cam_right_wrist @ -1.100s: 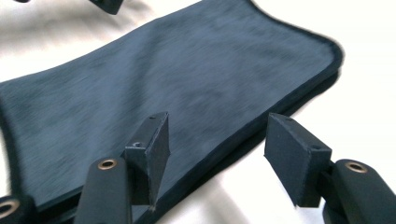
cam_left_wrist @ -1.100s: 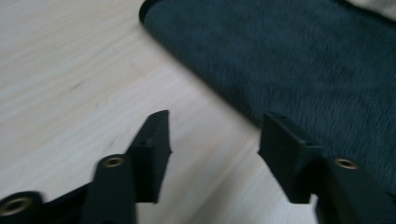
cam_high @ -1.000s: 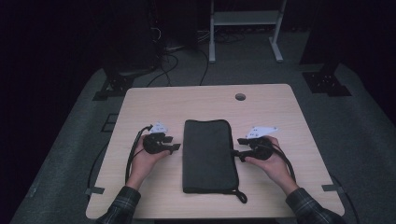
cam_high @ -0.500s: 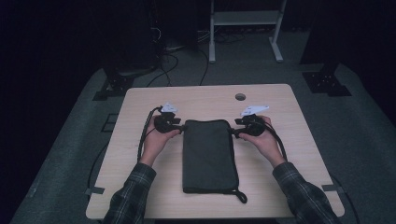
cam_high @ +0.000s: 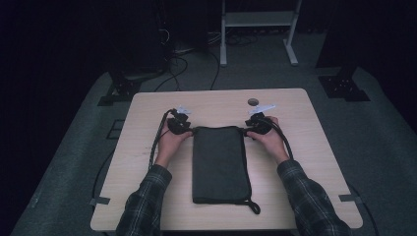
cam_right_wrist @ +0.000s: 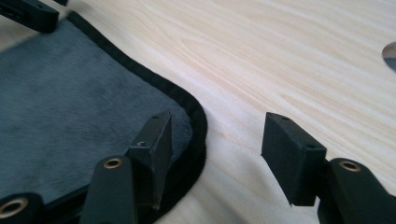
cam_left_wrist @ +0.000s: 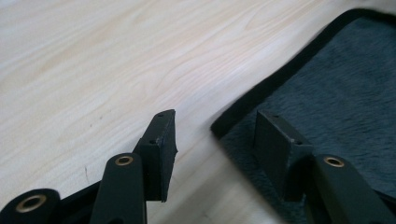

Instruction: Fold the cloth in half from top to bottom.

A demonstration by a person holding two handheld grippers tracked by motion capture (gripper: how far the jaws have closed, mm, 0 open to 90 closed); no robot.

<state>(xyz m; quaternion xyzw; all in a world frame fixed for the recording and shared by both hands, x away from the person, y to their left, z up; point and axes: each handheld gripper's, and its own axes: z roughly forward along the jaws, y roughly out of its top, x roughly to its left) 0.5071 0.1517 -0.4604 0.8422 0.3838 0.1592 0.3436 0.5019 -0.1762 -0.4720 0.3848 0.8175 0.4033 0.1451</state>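
A dark grey fabric mat (cam_high: pixel 219 162) with black edging lies lengthwise on the wooden table (cam_high: pixel 142 196). My left gripper (cam_high: pixel 188 130) is at its far left corner, my right gripper (cam_high: pixel 247 132) at its far right corner. In the left gripper view the open jaws (cam_left_wrist: pixel 215 116) straddle the corner, one pad over the mat (cam_left_wrist: pixel 336 84), the other over bare wood. The right gripper (cam_right_wrist: pixel 218 119) likewise straddles the rounded corner of the mat (cam_right_wrist: pixel 70 93). Its jaws have just been closing slightly, and its pads do not press on the fabric.
A black cord loop (cam_high: pixel 253 206) hangs off the mat's near right corner. A round cable hole (cam_high: pixel 253 102) sits in the table just beyond the right gripper. Cables trail from both grippers. A white stand (cam_high: pixel 255 29) is on the floor behind.
Both hands have slid away from the person along the mat's long sides, from about its middle to its two far corners. The mat has not moved.
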